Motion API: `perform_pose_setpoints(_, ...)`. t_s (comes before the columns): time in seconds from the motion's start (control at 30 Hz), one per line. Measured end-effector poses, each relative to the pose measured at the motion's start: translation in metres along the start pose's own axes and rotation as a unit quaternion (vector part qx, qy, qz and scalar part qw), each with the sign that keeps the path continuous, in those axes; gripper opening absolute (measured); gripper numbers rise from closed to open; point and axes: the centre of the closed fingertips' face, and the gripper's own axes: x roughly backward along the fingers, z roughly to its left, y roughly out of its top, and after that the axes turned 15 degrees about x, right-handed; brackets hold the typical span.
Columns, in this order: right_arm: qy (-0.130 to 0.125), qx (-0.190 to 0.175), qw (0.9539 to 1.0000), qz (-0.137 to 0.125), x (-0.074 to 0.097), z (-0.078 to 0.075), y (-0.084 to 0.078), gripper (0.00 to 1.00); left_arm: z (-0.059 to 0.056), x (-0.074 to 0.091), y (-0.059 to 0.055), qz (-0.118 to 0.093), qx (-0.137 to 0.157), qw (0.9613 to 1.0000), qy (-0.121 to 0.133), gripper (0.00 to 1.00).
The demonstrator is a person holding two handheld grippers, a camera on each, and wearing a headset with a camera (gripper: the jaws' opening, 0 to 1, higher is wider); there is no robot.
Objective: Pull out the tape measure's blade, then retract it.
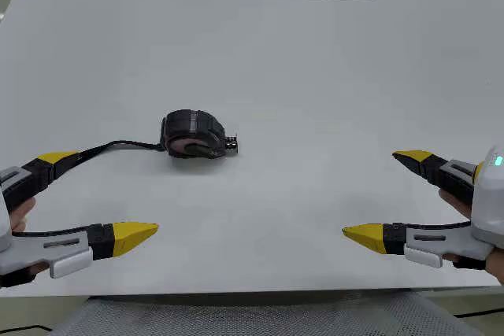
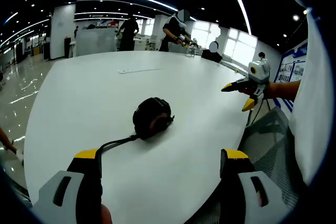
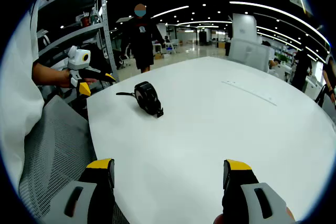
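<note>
The black tape measure (image 1: pixel 193 134) is lying on the white worktop (image 1: pixel 315 76) with no blade showing out of the case, its strap (image 1: pixel 118 147) trailing toward the left gripper (image 1: pixel 116 192). That one and the right gripper (image 1: pixel 370 193) are being held empty, jaws spread wide, near the front edge and apart from the case. The pull-out is apparently not yet being started; next, the case would need steadying while the end hook (image 1: pixel 232 145) is being pinched.

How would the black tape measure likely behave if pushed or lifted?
The tape measure looks compact and solid, so probably stiff and fairly heavy for its size. On the smooth white table it would likely slide rather than roll. Its thin black strap lies slack, so it would probably trail limply.
</note>
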Motion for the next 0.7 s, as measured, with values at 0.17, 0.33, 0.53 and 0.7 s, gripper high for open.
perform_pose_setpoints(0.17, -0.001, -0.001, 1.0000, -0.001, 0.0001, -0.0004, 0.0000, 0.86, 0.0005, 0.0002, -0.0002, 0.000, -0.003, 1.0000, 0.001, 0.92)
perform_pose_setpoints(0.33, 0.000, -0.002, 1.0000, 0.000, -0.0001, 0.0002, -0.0003, 0.85, 0.0000, 0.0004, 0.0007, -0.001, -0.004, 1.0000, 0.001, 0.92)
perform_pose_setpoints(0.53, 0.000, -0.001, 1.0000, 0.000, -0.0011, 0.0008, 0.0009, 0.85, 0.0004, 0.0011, 0.0005, -0.002, -0.003, 1.0000, 0.001, 0.91)
perform_pose_setpoints(0.7, 0.006, 0.004, 1.0000, -0.002, -0.0063, 0.0001, 0.0045, 0.85, -0.0007, -0.0024, 0.0025, 0.002, -0.007, 1.0000, -0.006, 0.92)
